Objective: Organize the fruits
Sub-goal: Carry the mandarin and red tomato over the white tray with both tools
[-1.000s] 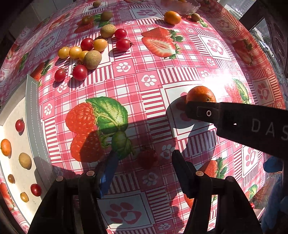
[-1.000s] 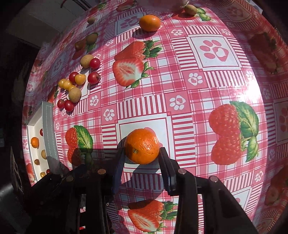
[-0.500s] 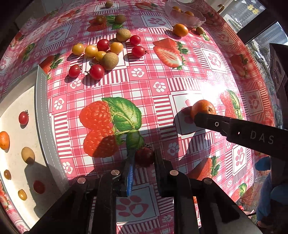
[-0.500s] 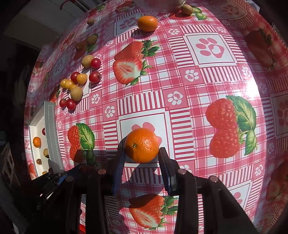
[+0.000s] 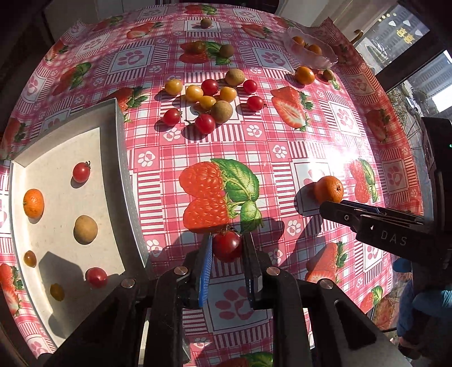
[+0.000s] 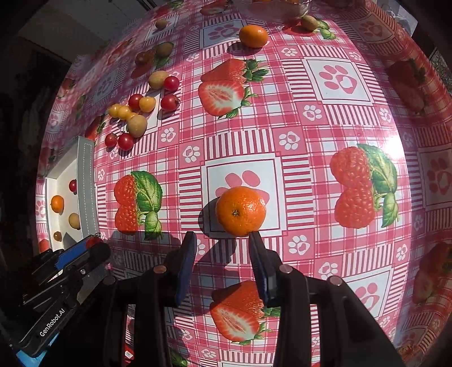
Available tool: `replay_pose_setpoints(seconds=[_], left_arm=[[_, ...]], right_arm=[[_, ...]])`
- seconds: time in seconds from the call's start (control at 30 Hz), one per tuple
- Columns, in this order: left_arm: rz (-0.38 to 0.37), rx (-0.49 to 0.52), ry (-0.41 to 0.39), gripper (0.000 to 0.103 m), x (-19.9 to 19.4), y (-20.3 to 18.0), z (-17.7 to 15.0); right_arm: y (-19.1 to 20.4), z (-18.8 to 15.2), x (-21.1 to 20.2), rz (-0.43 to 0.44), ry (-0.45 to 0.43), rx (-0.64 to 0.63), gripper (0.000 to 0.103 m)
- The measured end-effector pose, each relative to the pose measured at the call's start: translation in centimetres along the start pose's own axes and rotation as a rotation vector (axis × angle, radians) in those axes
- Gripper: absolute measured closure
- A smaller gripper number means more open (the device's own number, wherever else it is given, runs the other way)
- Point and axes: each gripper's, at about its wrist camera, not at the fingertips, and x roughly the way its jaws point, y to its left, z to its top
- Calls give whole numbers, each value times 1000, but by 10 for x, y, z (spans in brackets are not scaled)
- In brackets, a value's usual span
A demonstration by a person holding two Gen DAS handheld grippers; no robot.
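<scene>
The left gripper (image 5: 227, 244) is clamped on a red cherry tomato (image 5: 226, 246) above the table (image 5: 282, 146), just right of the white tray (image 5: 121, 146) near its left edge. The right gripper (image 6: 223, 242) stands apart, its jaws having just been opening, an orange (image 6: 241, 211) just beyond its tips; a cluster of loose fruits (image 5: 210, 103) lies toward the far edge.

the glass bowl (image 6: 278, 8) is cut off at the top edge. the left gripper (image 6: 94, 244) hides most of its red fruit.

Pink checked fruit-print tablecloth (image 5: 282, 146), sunlit window (image 5: 418, 56)
</scene>
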Motion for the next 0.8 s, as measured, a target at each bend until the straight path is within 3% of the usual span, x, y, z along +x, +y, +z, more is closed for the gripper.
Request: replay_pose_setpoints(seconds=[0.27,0.43,0.8], left_arm=[[6,-15,2,81,-5,13,-8],[3,-33,-9,81,-12,20,-11],[40,-111,-58,81,-45,67,-24]], right_arm=[[-6,20,20,-29,12,-7,61],[0,20,8,10,-11,-15,61],[78,17,-9,99,-18,-165,61]])
